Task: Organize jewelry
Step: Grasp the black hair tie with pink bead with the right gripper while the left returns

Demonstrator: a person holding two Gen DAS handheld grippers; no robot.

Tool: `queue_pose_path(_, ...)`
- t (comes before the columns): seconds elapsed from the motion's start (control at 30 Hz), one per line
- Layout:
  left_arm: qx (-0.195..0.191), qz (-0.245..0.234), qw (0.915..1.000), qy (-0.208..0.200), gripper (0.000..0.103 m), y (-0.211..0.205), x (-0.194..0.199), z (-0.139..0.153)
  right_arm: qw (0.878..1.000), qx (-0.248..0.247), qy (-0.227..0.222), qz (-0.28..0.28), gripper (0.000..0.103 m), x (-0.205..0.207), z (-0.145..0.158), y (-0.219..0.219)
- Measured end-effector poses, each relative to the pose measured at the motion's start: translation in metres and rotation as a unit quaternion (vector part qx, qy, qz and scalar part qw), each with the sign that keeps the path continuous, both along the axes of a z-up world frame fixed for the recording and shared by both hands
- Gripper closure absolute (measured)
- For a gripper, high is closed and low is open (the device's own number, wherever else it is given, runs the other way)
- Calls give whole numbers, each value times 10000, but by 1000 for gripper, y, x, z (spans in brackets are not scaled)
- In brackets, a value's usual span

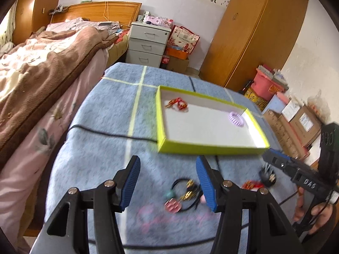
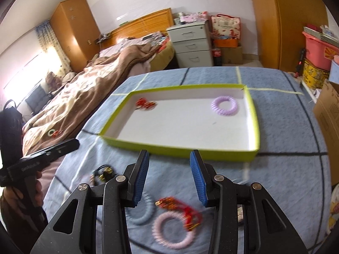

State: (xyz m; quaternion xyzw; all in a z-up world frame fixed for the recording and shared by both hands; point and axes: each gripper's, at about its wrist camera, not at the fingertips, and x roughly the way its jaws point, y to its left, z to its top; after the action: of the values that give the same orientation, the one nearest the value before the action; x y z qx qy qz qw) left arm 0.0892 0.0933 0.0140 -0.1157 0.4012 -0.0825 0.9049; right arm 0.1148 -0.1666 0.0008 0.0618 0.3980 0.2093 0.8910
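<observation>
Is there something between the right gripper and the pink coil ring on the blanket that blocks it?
Partly: a red beaded ornament lies on the pink coil ring, over its upper right edge, just below the open right gripper. Nothing else covers it.

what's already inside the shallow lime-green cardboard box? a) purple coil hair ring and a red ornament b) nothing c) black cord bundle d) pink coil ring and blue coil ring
a: the purple coil hair ring lies at one end of the shallow lime-green cardboard box, the red ornament at the other.
</observation>
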Motion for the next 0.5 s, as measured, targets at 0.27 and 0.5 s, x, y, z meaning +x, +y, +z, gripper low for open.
queue_pose_path(0.27,-146,76,9997,178,46,13,-19,-18,9980,-55,345,525,62,-5,-26,41)
queue_pose_path(0.5,-232,48,9994,249,46,17,-26,-26,9953,-230,476,812,62,-7,-40,66)
